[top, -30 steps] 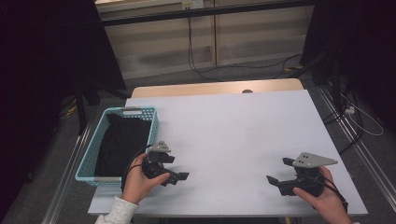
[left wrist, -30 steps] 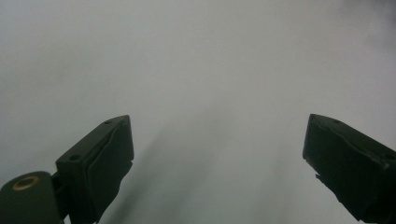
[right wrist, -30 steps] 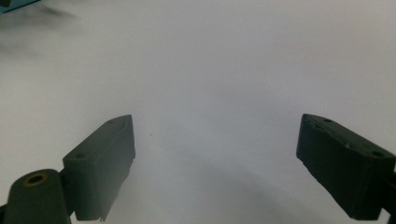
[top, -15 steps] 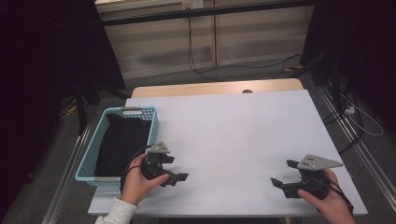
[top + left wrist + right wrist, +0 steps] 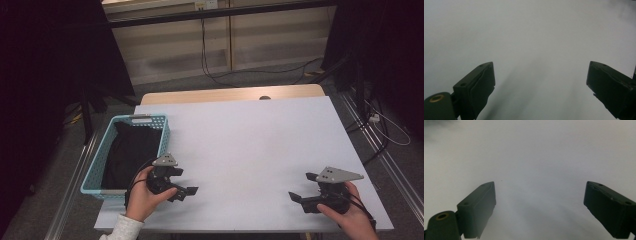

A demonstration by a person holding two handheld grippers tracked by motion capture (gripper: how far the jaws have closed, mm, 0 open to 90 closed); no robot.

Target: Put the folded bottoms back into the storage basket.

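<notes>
We held the left gripper [image 5: 184, 185] and right gripper [image 5: 301, 188] wide and empty over the bare tabletop [image 5: 250, 145]; the dark cloth [image 5: 131, 152] lay untouched in the basket [image 5: 92, 166], so the work looked unstarted.

basket [image 5: 94, 170] contents dark, indistinct

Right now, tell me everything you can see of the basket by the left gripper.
The basket is a light blue rectangular one, plastic by its look, with perforated lattice walls and a handle slot at the far end. It sits upright at the table's left edge, holding dark black cloth. The left gripper lies just beside its near right corner, jaws open.
</notes>
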